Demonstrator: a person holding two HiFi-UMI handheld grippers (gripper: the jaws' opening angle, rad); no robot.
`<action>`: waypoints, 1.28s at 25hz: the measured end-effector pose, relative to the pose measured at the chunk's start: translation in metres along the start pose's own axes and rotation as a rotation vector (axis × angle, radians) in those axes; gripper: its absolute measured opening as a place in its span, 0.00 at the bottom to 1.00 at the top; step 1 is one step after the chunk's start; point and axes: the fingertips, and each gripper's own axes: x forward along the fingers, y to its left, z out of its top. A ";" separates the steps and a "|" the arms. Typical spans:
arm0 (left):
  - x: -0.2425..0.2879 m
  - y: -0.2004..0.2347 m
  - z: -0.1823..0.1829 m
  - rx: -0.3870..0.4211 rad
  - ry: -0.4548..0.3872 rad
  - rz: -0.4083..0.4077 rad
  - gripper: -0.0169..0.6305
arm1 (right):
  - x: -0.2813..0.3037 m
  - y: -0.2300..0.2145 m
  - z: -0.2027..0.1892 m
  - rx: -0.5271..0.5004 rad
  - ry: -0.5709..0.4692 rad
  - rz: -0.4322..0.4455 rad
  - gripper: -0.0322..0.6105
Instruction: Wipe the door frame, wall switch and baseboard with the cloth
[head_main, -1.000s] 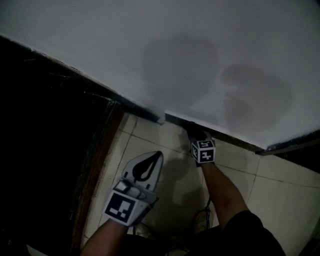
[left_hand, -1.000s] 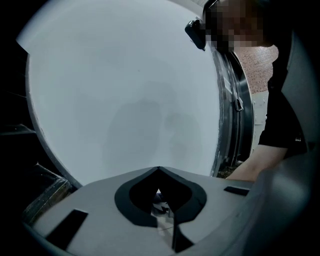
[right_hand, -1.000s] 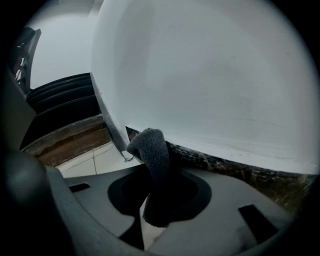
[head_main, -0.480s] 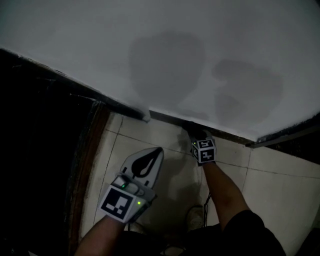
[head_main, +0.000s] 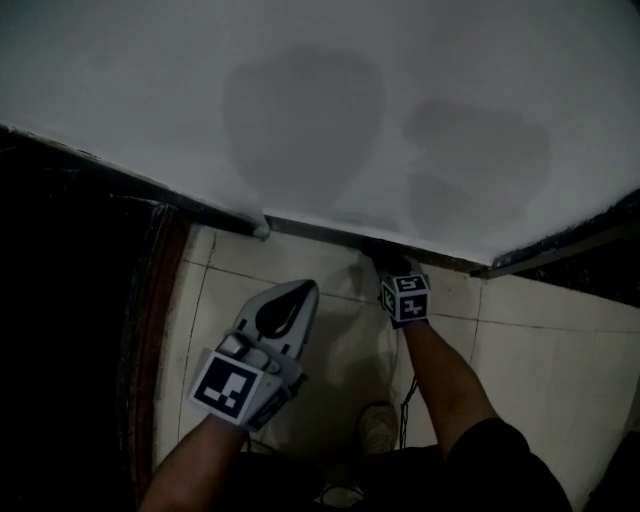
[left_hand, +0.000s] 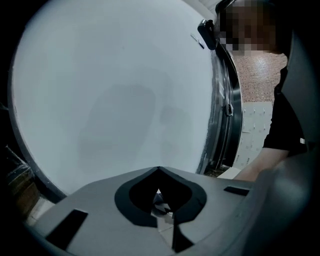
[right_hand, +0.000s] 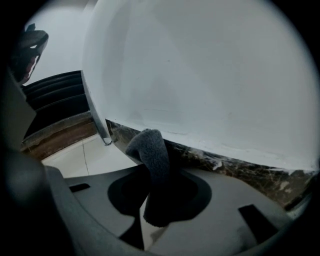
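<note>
A grey cloth (right_hand: 150, 155) is pinched in my right gripper (right_hand: 152, 197), which is shut on it. Its free end presses against the dark speckled baseboard (right_hand: 240, 167) at the foot of the white wall (right_hand: 210, 75). In the head view the right gripper (head_main: 390, 262) sits low against the baseboard (head_main: 320, 232), with its marker cube just behind. My left gripper (head_main: 298, 292) hovers over the floor tiles to the left, shut with nothing in it. In its own view the left gripper (left_hand: 159, 171) points at bare white wall (left_hand: 115, 100).
Pale floor tiles (head_main: 330, 350) run below the wall. A white corner trim (right_hand: 97, 115) ends the wall at the left, with a dark wooden door frame (head_main: 145, 330) beyond. Another dark frame (left_hand: 227, 100) and a person's arm (left_hand: 255, 165) show at the right of the left gripper view.
My right gripper has slid the cloth to the right along the baseboard, away from the wall's corner. The left gripper stays shut and has drifted slightly left.
</note>
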 end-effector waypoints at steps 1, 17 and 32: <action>0.004 -0.002 -0.001 0.008 -0.004 -0.004 0.01 | -0.003 -0.006 -0.003 0.000 0.004 -0.004 0.19; 0.039 -0.049 -0.031 0.017 0.070 -0.091 0.01 | -0.042 -0.077 -0.031 -0.004 0.035 -0.079 0.19; 0.051 -0.073 -0.042 0.105 0.102 -0.157 0.01 | -0.073 -0.141 -0.060 0.053 0.083 -0.209 0.19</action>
